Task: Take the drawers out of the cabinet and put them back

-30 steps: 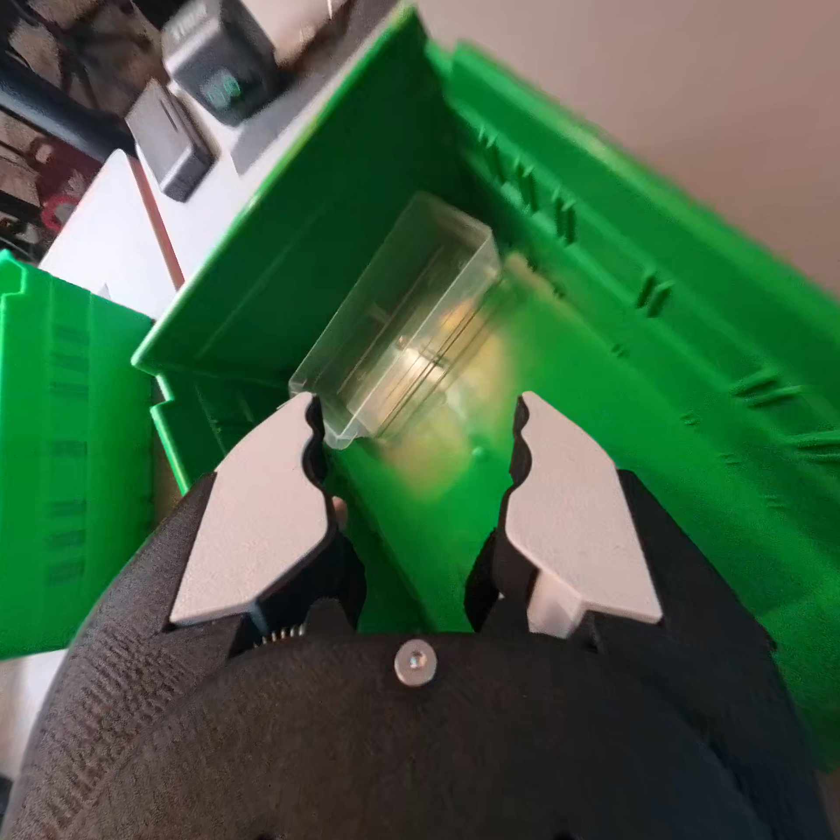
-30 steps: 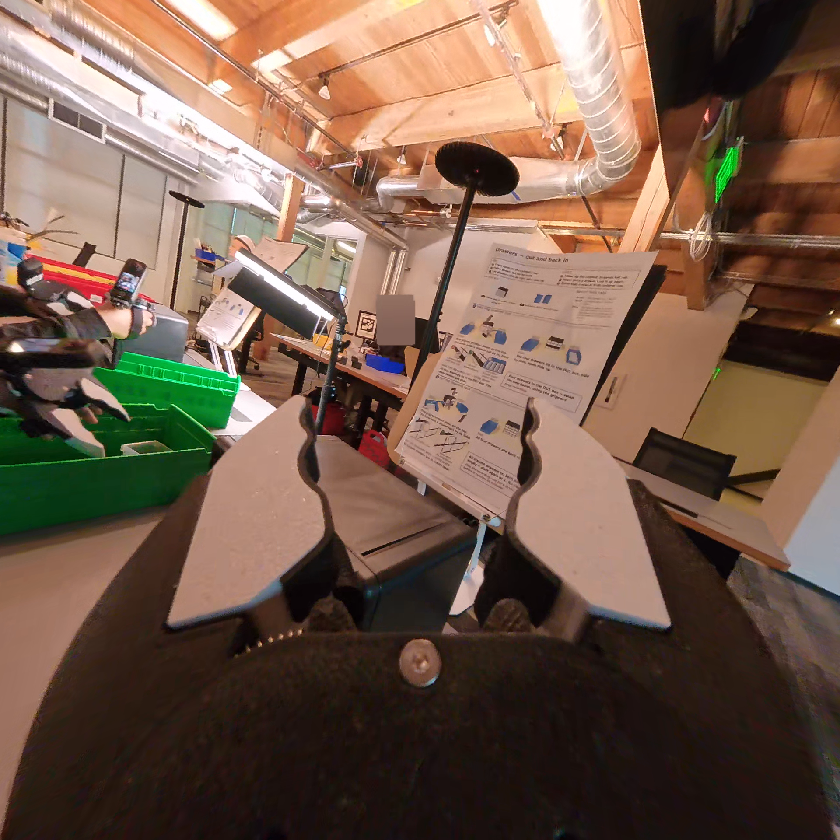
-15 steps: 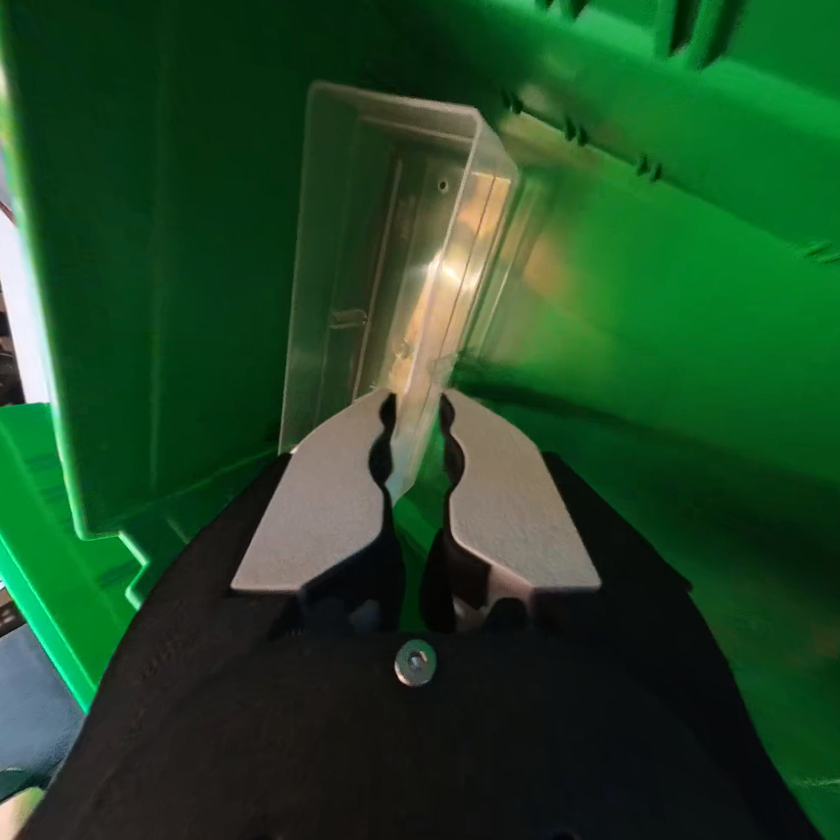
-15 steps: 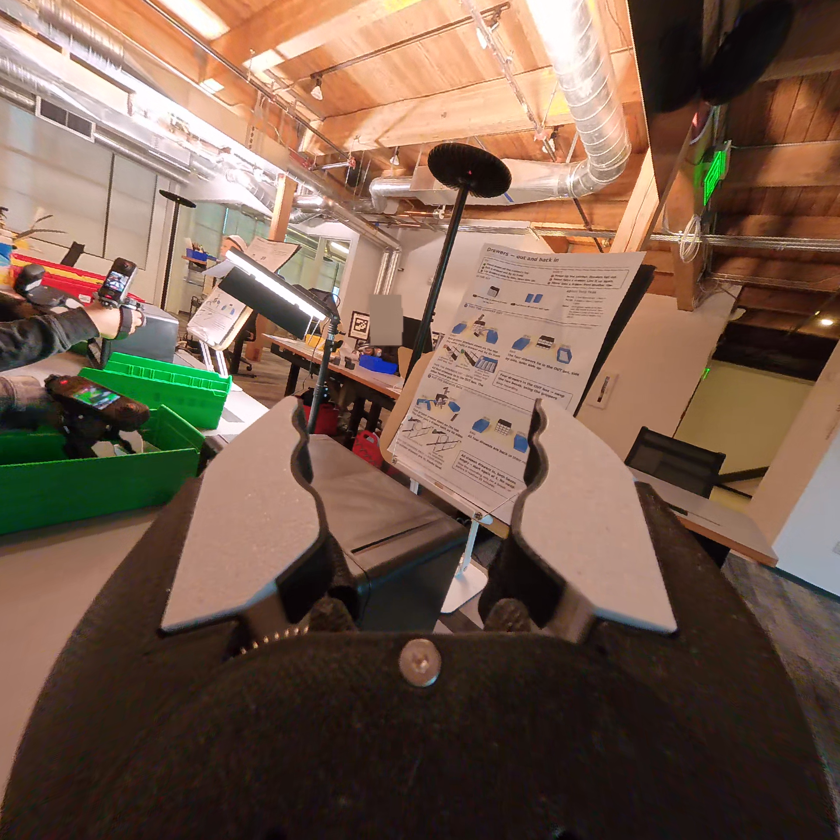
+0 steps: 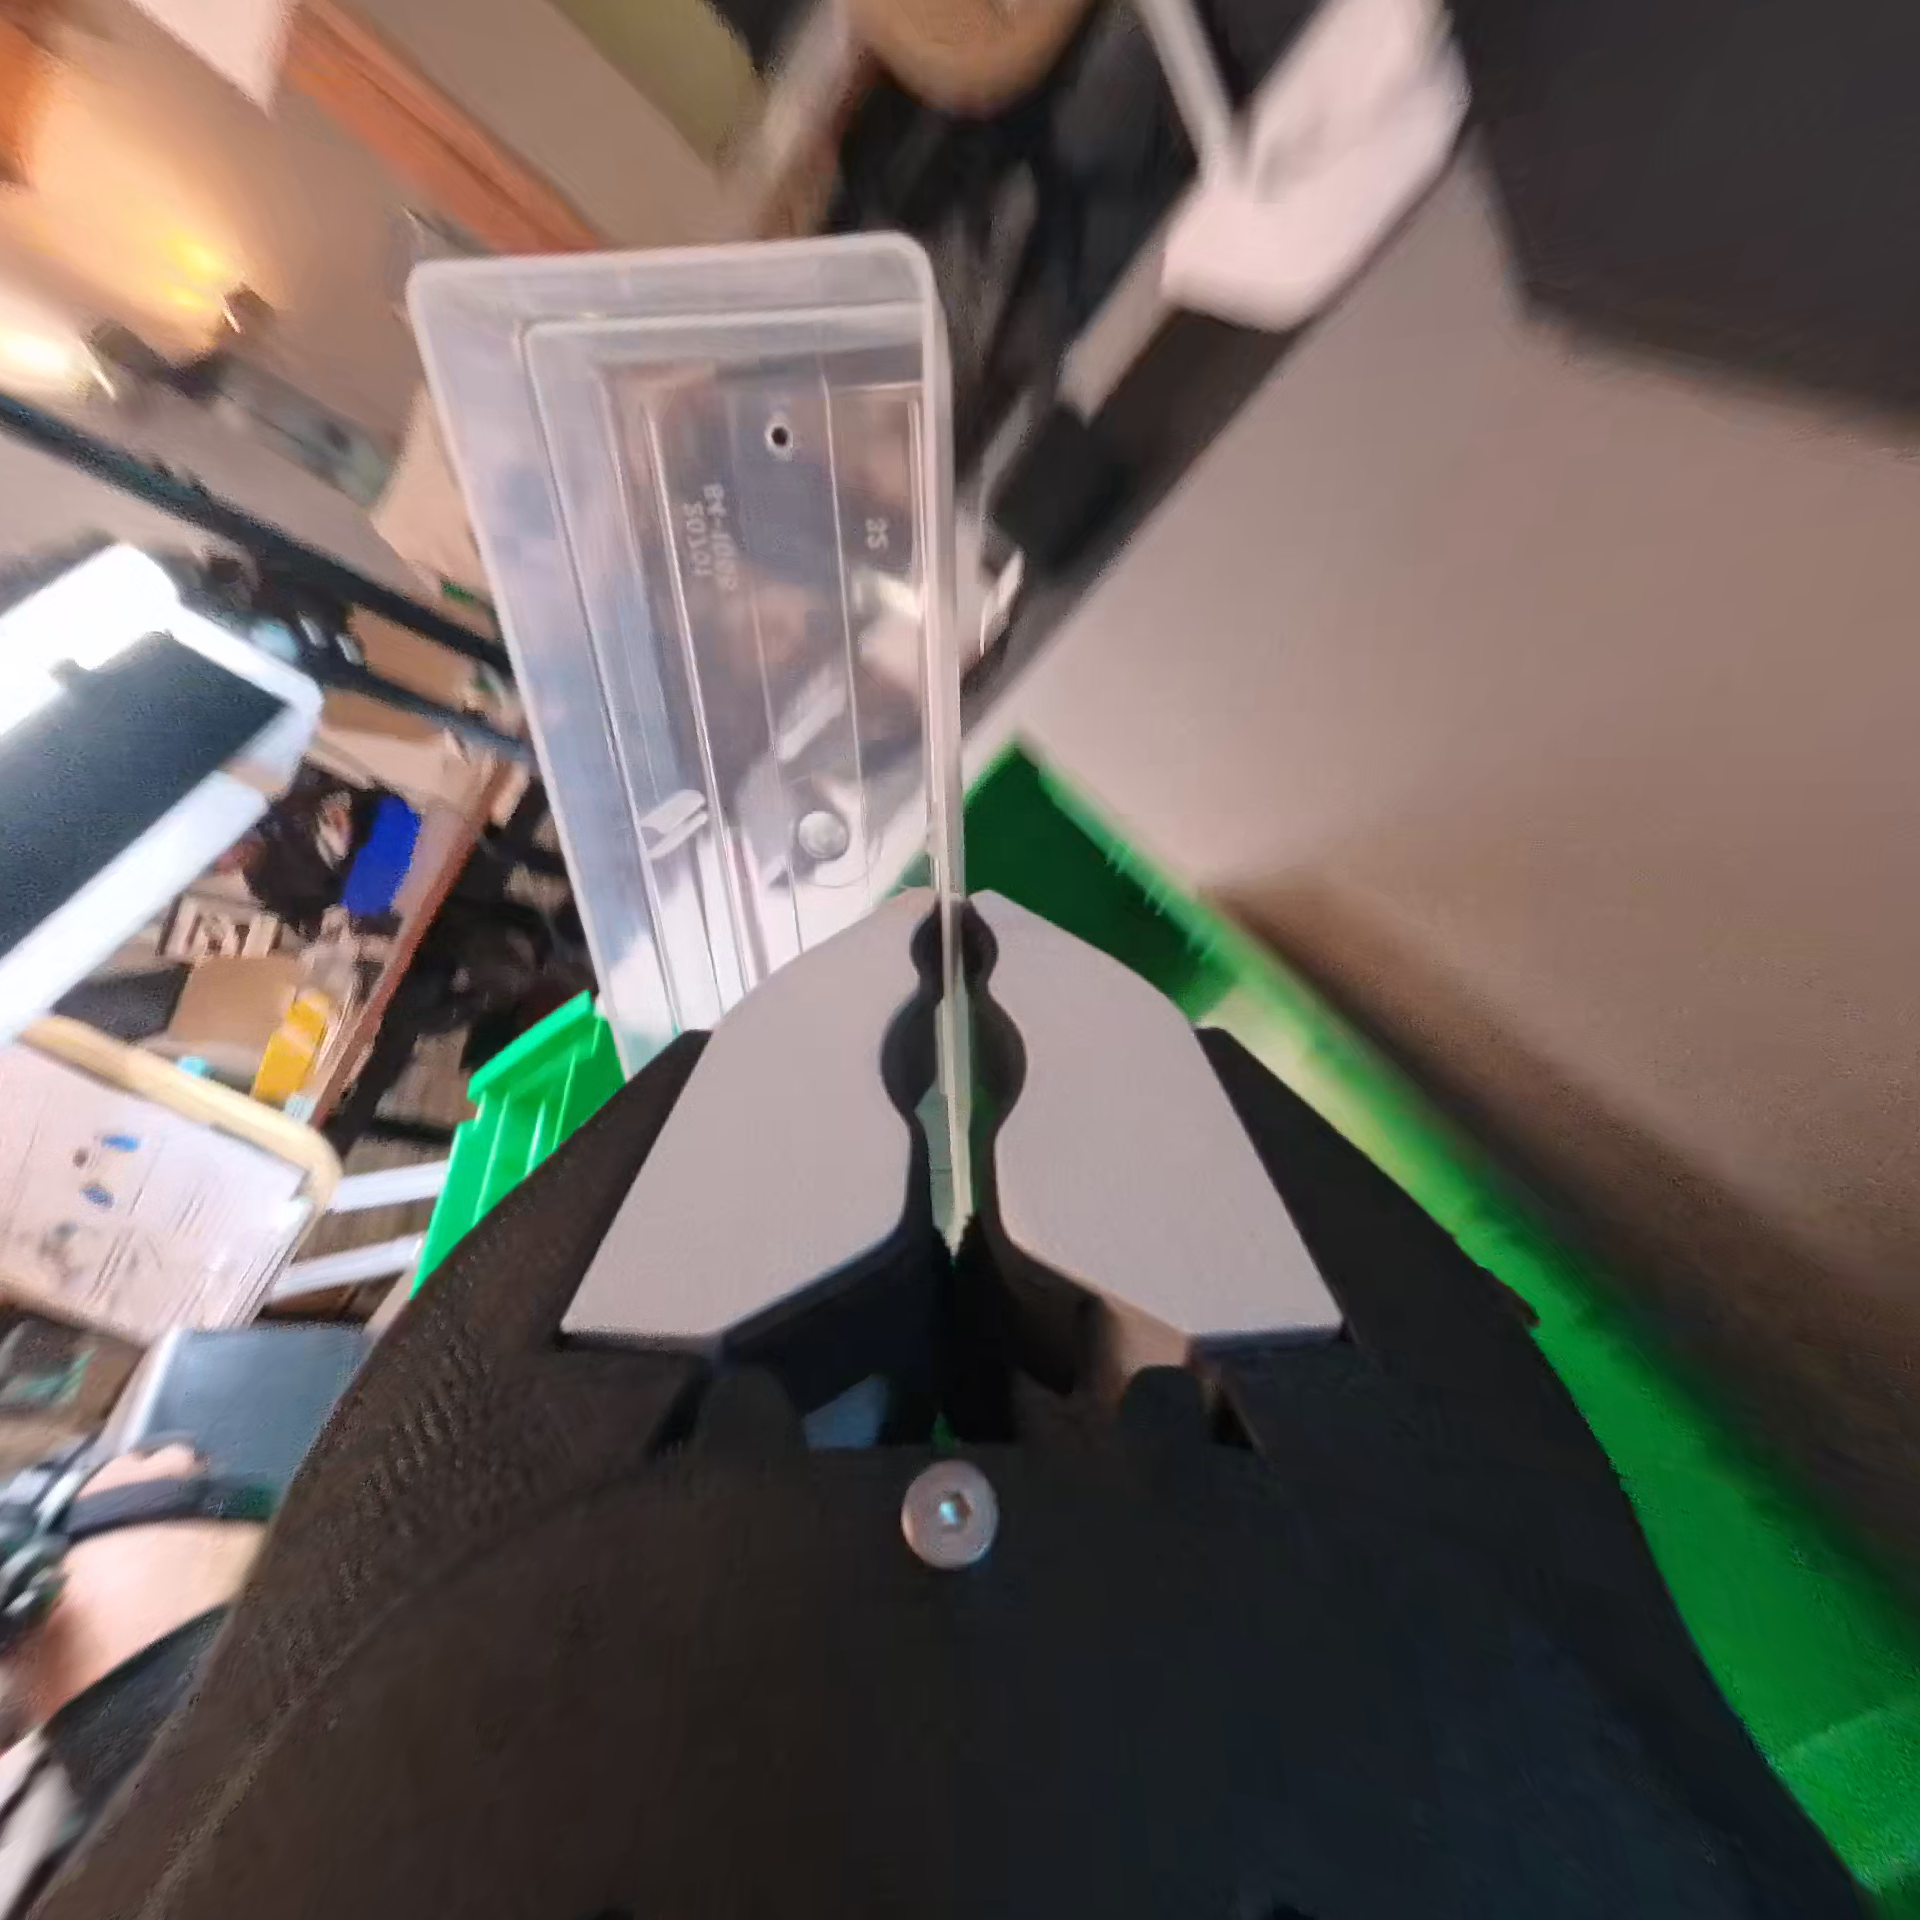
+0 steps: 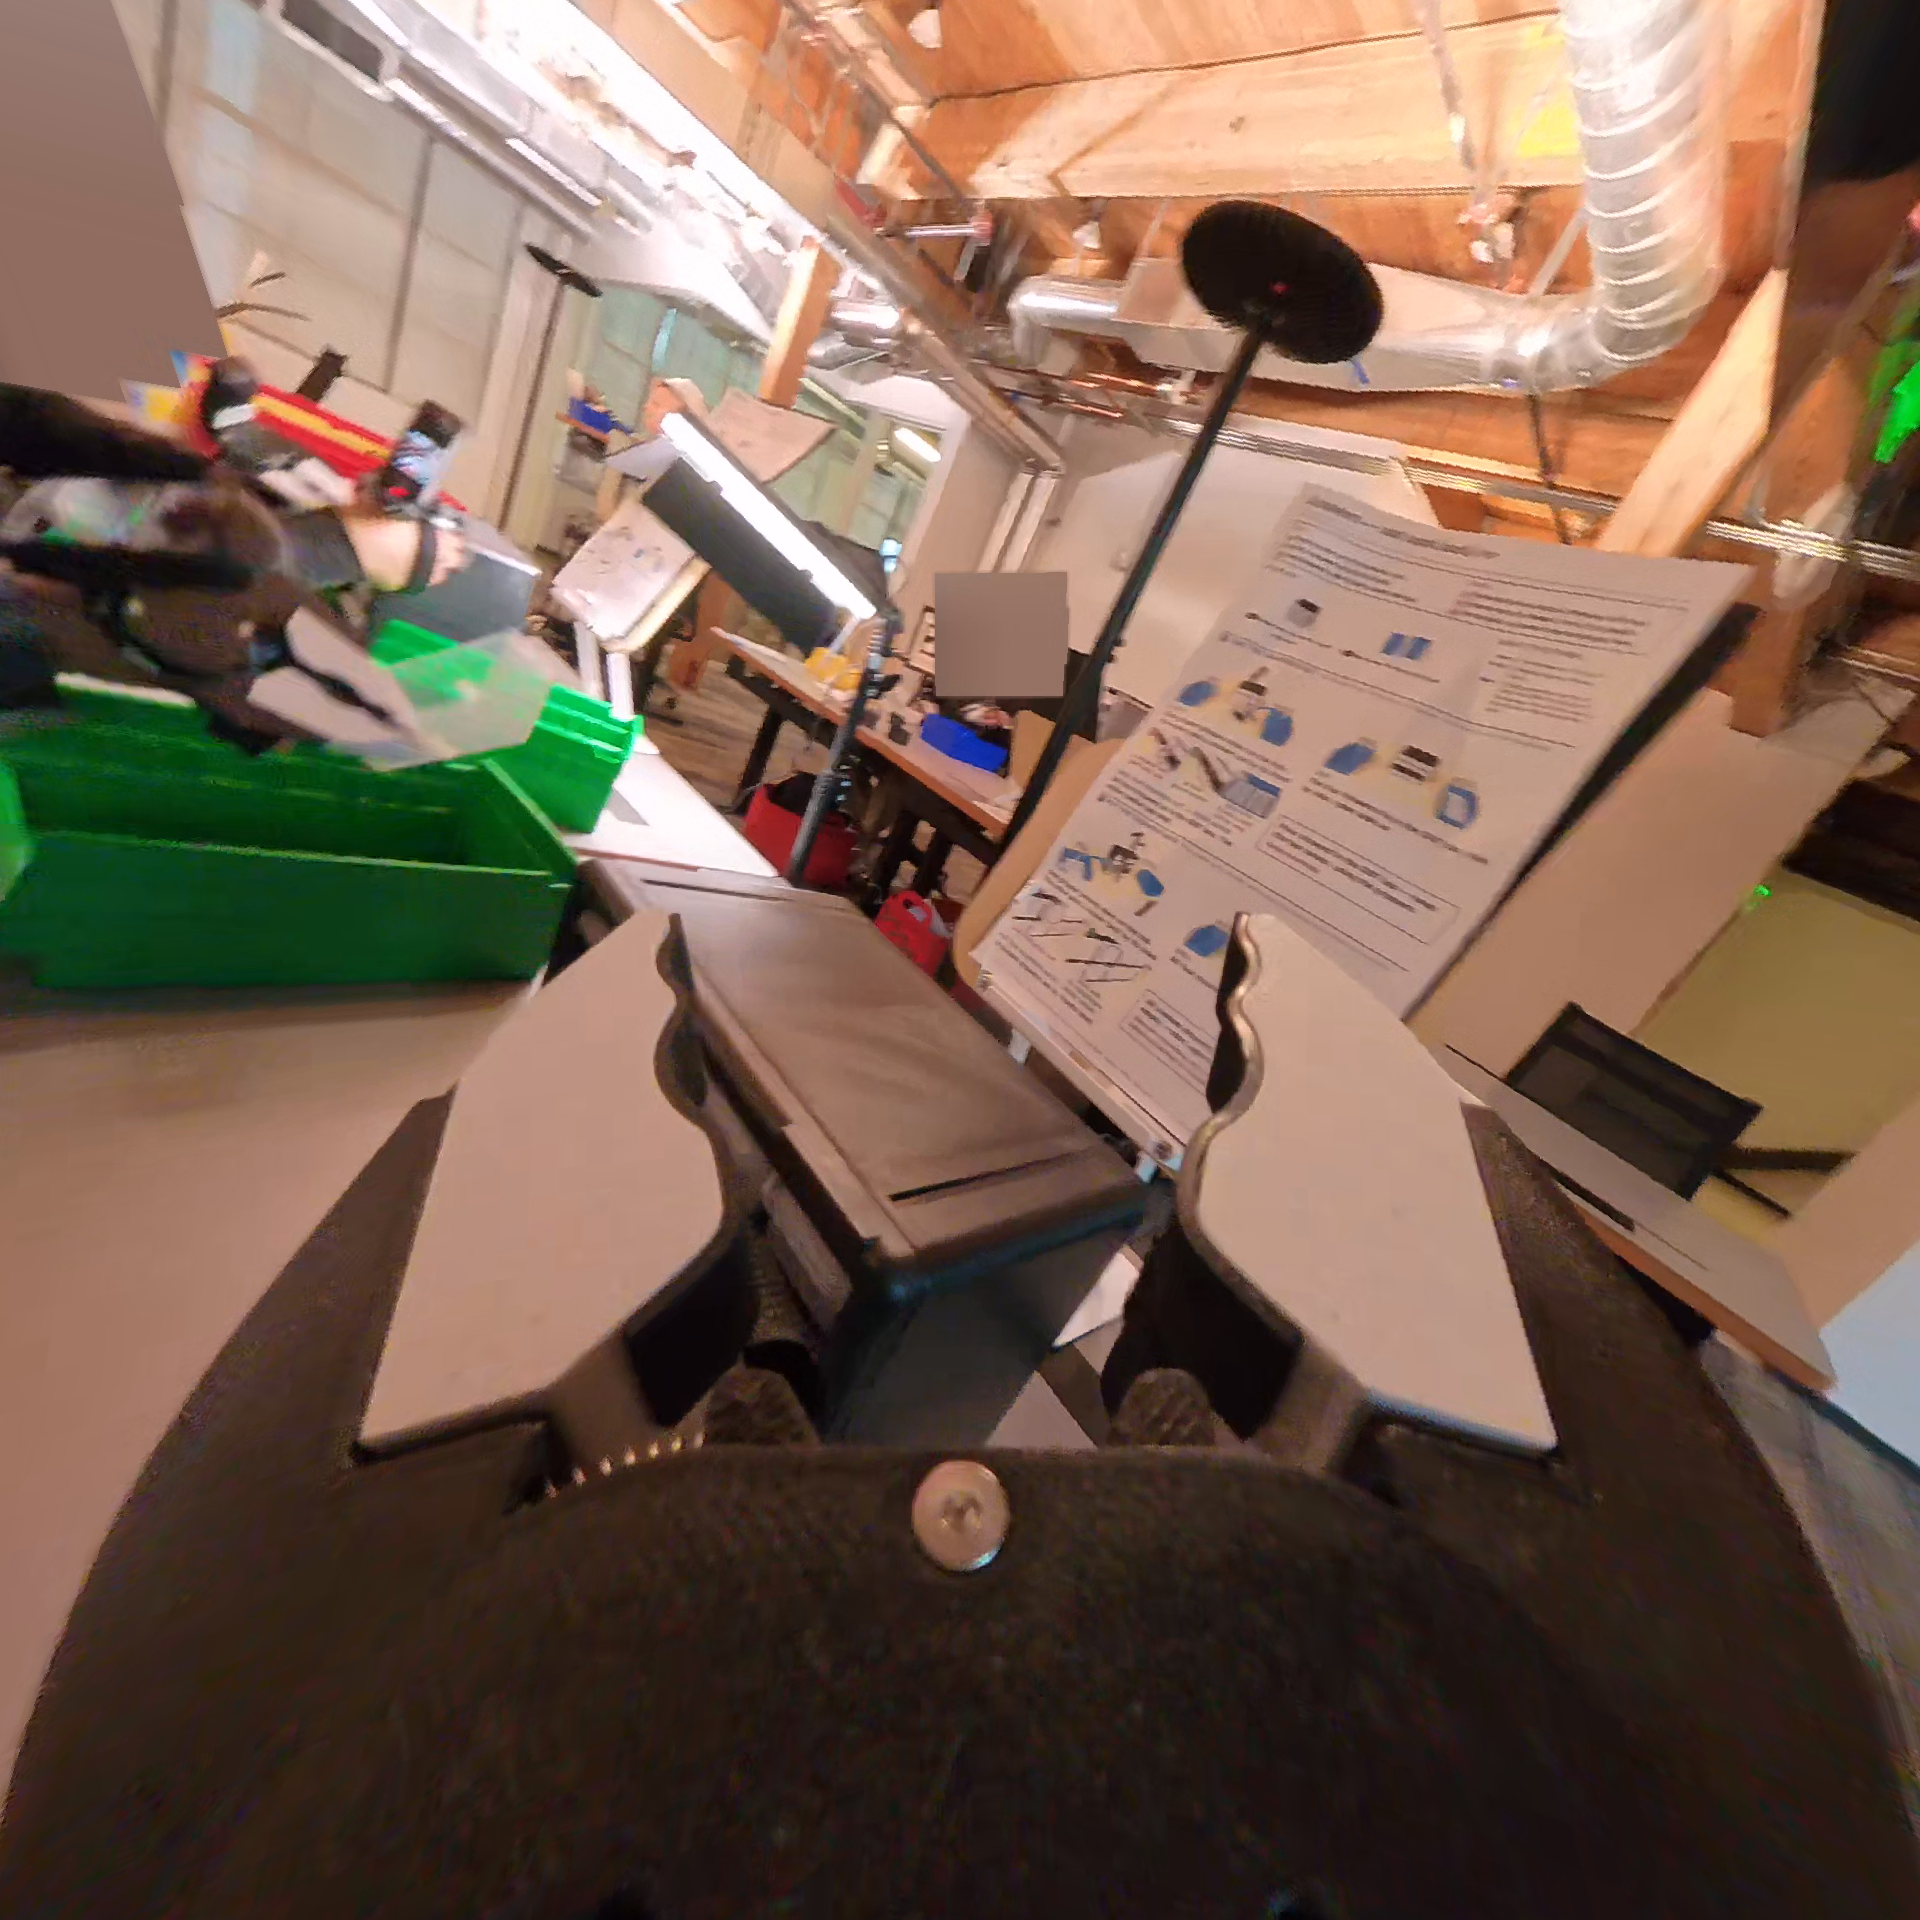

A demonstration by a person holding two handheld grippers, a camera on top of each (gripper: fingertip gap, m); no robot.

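**Left gripper lifts a clear drawer above the green bin**

The left gripper (image 5: 951,920) has its two grey fingers (image 5: 790,1122) pressed together on one thin side wall of a clear, rectangular plastic drawer (image 5: 717,582). The wall runs straight down the narrow slot between the fingers. The drawer stands out forward from the gripper and its open inside faces the camera; it looks empty.

In the right wrist view the same drawer (image 6: 468,691) shows at the far left, held in the air by the left gripper (image 6: 400,732) just above the green plastic bin (image 6: 281,894) that stands on the pale counter (image 6: 208,1122). The drawer does not touch the bin there. A second green bin (image 6: 571,748) is just behind the first one. In the left wrist view a green bin (image 5: 1455,1351) lies below and to the right of the gripper, strongly blurred.

The right gripper (image 6: 951,971) has its grey fingers (image 6: 582,1164) wide apart and holds nothing. It hangs over the dark grey rectangular cabinet (image 6: 883,1091), which lies between the fingers in this view; I cannot tell if they touch it. Behind the cabinet a white instruction sheet (image 6: 1371,790) leans on a stand, and a black pole with a round disc (image 6: 1283,281) rises beside it.
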